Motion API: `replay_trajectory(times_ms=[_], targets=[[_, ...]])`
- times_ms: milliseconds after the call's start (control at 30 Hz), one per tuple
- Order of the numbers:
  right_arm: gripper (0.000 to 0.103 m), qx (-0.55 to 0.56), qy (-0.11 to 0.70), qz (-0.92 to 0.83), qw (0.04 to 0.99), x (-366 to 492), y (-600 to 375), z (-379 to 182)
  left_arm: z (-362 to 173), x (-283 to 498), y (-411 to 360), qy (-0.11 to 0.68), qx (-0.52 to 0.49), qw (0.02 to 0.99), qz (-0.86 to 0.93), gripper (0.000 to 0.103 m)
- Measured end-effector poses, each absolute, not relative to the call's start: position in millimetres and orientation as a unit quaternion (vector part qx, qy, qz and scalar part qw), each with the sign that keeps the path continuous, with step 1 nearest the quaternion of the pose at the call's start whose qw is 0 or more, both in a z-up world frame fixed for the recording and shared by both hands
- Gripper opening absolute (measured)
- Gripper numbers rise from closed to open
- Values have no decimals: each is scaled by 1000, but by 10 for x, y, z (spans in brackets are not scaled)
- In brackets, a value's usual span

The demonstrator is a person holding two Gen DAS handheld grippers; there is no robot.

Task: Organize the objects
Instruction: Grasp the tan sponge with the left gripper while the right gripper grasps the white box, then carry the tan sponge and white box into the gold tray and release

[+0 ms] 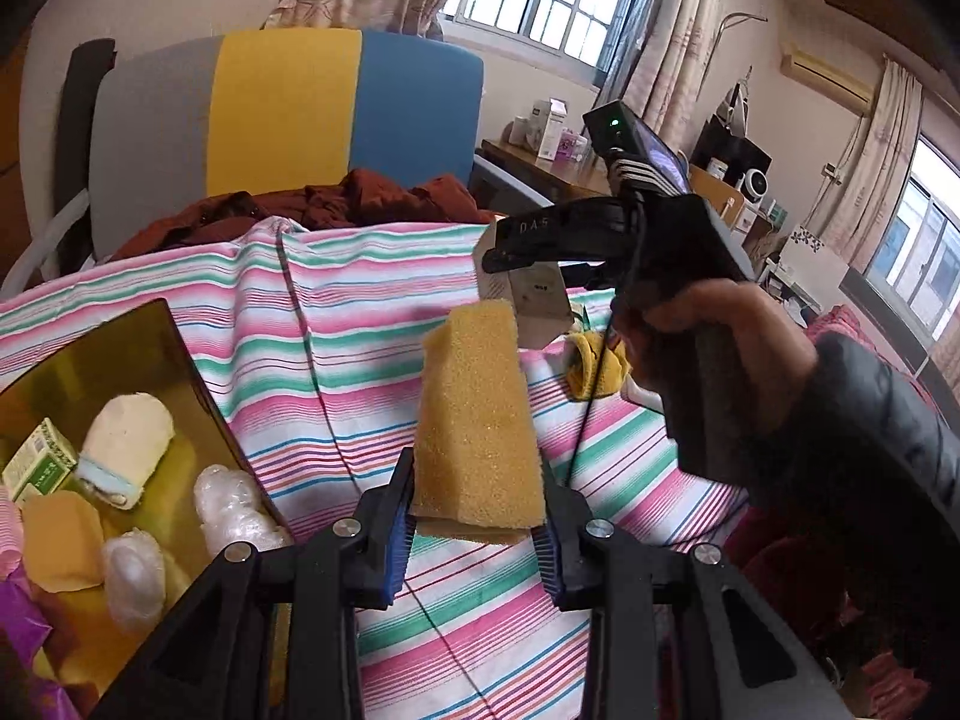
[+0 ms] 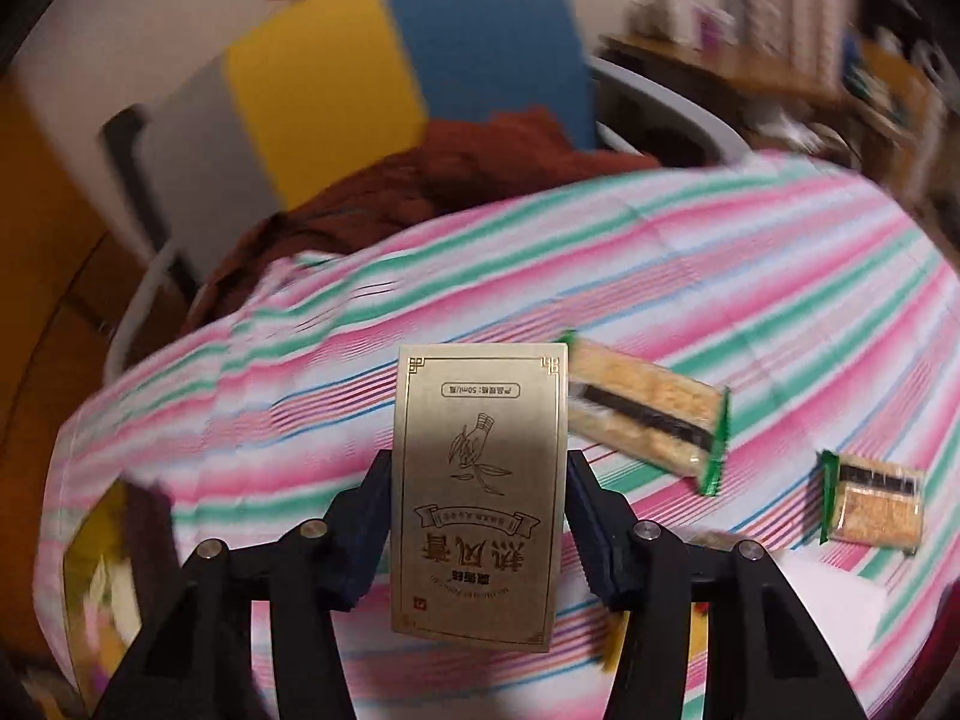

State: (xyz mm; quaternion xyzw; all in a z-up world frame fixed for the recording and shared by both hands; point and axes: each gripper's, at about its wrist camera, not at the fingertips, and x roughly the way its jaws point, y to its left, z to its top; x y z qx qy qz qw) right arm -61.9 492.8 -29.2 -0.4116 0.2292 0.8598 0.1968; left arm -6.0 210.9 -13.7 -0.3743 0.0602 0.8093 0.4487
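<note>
Partly | gold box (image 2: 480, 498) base hidden by right claw (image 2: 477, 516) | background blurred

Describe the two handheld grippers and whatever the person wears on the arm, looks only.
Both the left gripper and the right gripper have black angular frames with silver round bolts and ribbed blue pads inside the fingers. Seen from the left wrist, the right gripper's body carries white letters "DAS", a black box with a green light on top, and a thin black cable hanging down. The sleeve is dark.
</note>
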Motion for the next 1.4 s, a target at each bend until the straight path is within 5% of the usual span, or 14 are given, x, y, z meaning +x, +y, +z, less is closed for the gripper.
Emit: replay_trajectory(times_ms=[900,1100,1400], targets=[[56,-433,89,893,-88,-1004,2514,58,-287,-394,342,-32,-400,208,892,38],[77,-448,107,882,-98,-1078,2431,-46,-306,-437,237,-45,-402,187,895,43],[77,-449,92,884,-94,-889,2361,-74,-213,-419,231,-39,-384,173,906,43]])
